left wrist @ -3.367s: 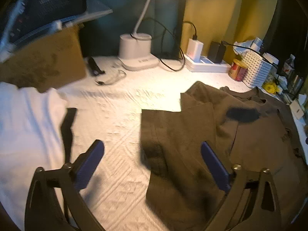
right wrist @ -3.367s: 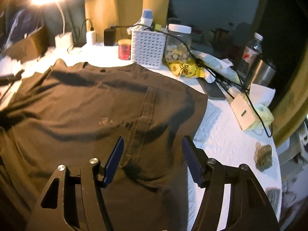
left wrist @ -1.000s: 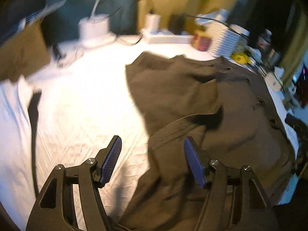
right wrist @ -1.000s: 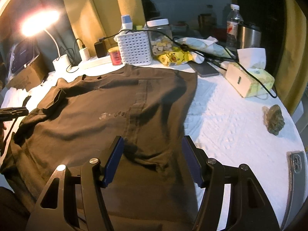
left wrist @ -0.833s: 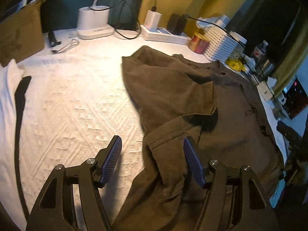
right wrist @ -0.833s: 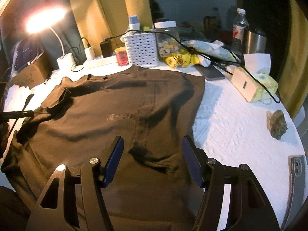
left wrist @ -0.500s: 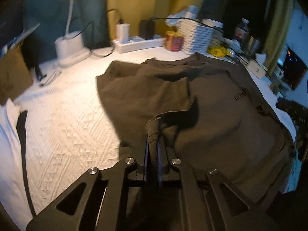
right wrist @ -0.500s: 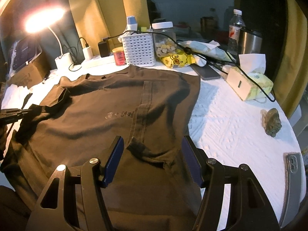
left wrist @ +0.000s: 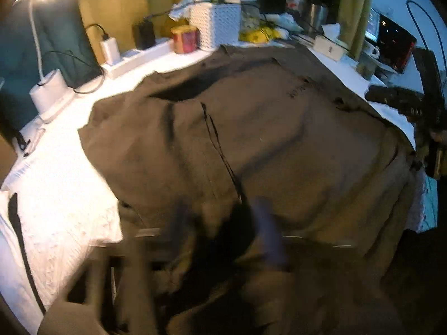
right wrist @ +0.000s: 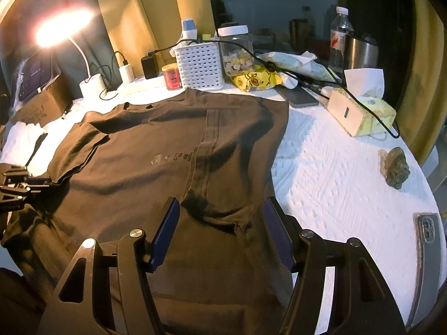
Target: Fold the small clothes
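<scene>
A dark olive T-shirt (right wrist: 156,162) lies spread over the white textured tablecloth (right wrist: 329,173), its hem hanging over the near edge; it fills the left wrist view (left wrist: 265,139) too. My right gripper (right wrist: 220,231) is open and empty, hovering over the shirt's right side near a vertical fold line. My left gripper (left wrist: 220,229) is motion-blurred in its own view; its fingers look spread apart. In the right wrist view it (right wrist: 49,182) sits at the shirt's left sleeve, apparently touching the cloth.
A lit desk lamp (right wrist: 89,83), power strip with chargers (right wrist: 139,83), red tin (right wrist: 171,79), white basket (right wrist: 199,65), jar, bottle, tissue box (right wrist: 363,114) line the back. A phone (right wrist: 427,237) and a brown lump (right wrist: 395,167) lie right. White garment (right wrist: 19,136) lies left.
My left gripper was shut on the shirt's left sleeve edge half a second ago; now it appears spread, and the sleeve lies flatter on the shirt. My right gripper stayed open, nearly still.
</scene>
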A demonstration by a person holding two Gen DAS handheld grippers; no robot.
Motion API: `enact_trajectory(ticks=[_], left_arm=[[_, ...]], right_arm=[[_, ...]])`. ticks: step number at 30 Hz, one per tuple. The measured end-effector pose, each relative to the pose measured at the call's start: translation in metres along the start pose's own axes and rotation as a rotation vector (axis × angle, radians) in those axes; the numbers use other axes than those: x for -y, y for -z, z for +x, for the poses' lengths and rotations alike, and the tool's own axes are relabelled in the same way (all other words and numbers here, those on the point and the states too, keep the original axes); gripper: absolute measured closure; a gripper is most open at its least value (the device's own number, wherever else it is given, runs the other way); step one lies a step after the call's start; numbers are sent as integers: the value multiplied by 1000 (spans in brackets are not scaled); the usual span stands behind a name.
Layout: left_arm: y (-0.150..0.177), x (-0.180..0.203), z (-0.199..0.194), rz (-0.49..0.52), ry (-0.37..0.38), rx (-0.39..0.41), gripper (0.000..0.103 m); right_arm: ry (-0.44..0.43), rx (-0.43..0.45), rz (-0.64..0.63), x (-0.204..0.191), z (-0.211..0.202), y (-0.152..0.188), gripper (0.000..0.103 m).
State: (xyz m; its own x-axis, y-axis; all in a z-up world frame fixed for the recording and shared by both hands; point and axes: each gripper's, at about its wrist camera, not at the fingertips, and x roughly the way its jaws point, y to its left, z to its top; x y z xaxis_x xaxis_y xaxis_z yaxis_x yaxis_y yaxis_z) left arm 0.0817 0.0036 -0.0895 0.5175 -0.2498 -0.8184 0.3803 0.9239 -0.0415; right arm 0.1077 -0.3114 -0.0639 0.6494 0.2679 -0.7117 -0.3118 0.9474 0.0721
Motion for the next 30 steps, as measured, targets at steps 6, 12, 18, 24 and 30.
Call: enact_trajectory(ticks=[6, 12, 18, 24, 30], left_arm=[[-6, 2, 10, -47, 74, -7, 26], [6, 22, 19, -13, 159, -88, 26], [14, 24, 2, -37, 183, -60, 26], [13, 5, -15, -122, 77, 30, 26], [20, -13, -38, -185, -27, 122, 26]], right_arm=[[-6, -7, 2, -2, 0, 5, 37], [5, -8, 11, 1, -3, 7, 37], [25, -9, 17, 5, -7, 11, 37], [40, 2, 15, 4, -16, 12, 37], [66, 26, 4, 4, -35, 16, 37]])
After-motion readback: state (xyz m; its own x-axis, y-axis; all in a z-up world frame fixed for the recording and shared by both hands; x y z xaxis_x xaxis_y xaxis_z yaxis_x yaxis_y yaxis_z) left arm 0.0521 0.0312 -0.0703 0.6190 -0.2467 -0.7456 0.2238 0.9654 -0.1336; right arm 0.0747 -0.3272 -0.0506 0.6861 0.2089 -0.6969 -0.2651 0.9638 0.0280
